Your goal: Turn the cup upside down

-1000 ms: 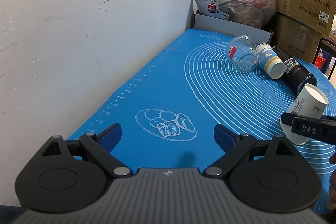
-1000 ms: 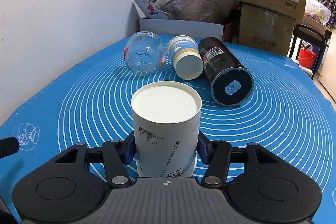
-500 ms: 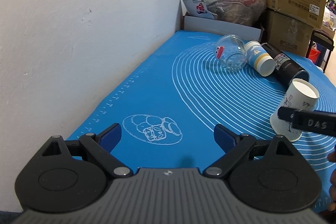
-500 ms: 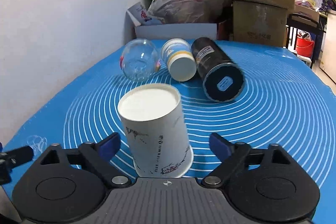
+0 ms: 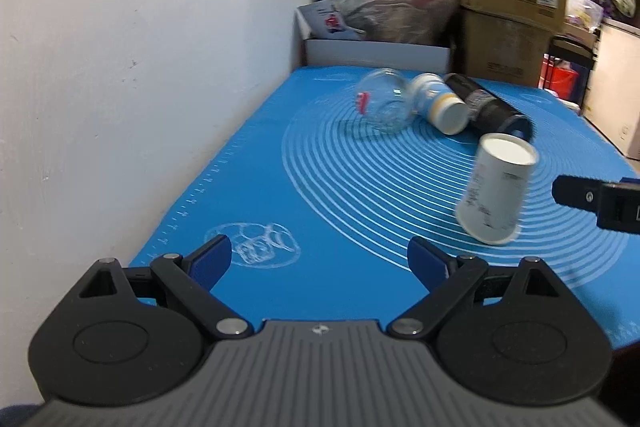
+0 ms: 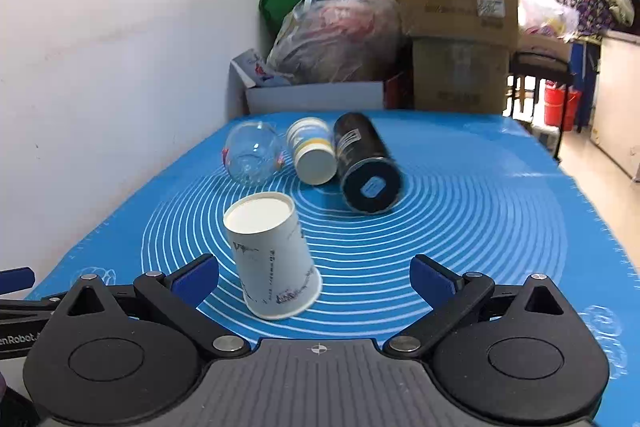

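Observation:
A white paper cup (image 6: 274,259) with dark print stands upside down on the blue mat (image 6: 480,219), its wide rim on the mat and its base up, leaning a little. It also shows in the left wrist view (image 5: 494,189). My right gripper (image 6: 316,277) is open and empty, its blue pads apart on either side just behind the cup, not touching it. My left gripper (image 5: 320,261) is open and empty over the mat's near left part, left of the cup.
A clear glass jar (image 6: 252,157), a white cup with a yellow band (image 6: 314,157) and a black can (image 6: 366,167) lie on their sides at the back of the mat. Cardboard boxes (image 6: 456,7) and bags (image 6: 336,39) stand behind. A white wall (image 6: 100,47) runs along the left.
My right gripper has opened, let go of the cup and drawn back. The cup stays upside down on the mat. The left gripper has shifted slightly and stays open.

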The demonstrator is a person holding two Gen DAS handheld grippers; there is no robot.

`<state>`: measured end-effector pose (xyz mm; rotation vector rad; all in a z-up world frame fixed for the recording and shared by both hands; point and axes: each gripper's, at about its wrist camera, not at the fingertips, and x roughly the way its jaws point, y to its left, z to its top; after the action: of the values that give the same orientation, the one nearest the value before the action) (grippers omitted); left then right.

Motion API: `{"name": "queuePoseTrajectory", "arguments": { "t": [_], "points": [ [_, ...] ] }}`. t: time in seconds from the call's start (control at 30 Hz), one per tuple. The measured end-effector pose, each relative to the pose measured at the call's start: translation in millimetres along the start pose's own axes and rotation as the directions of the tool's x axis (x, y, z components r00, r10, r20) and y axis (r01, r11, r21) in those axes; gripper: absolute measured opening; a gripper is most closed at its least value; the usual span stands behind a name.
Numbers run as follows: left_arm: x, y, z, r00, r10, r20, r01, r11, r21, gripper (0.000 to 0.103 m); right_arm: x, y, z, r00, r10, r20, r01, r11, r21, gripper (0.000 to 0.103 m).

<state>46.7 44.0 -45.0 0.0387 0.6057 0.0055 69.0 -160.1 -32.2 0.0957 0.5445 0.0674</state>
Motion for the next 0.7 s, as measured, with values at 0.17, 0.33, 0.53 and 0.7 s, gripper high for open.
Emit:
{"name": "queuePoseTrajectory", "arguments": {
  "t": [0.17,0.33,0.53,0.7],
  "points": [
    [-21,-13,-4,0.999,-0.036,-0.017,0.036,0.999,0.024,0.094,-31,-9,-2,1.000,-0.015,-0.001,0.015,0.999,0.028,0.103],
    [-41,-23,-9,0.999,-0.049,-0.022,0.050,0.998,0.040,0.094,-55,-15,-5,1.000,-0.004,-0.008,0.004,0.999,0.040,0.103],
    [-61,-29,-14,0.998,-0.059,-0.024,0.060,0.997,0.058,0.094,-79,-15,-13,1.000,-0.003,-0.015,0.004,1.000,0.020,0.103],
    [-69,-34,-17,0.998,-0.062,-0.027,0.064,0.995,0.070,0.094,-94,-17,-18,1.000,-0.010,-0.018,0.011,1.000,0.016,0.103]
  ]
}}
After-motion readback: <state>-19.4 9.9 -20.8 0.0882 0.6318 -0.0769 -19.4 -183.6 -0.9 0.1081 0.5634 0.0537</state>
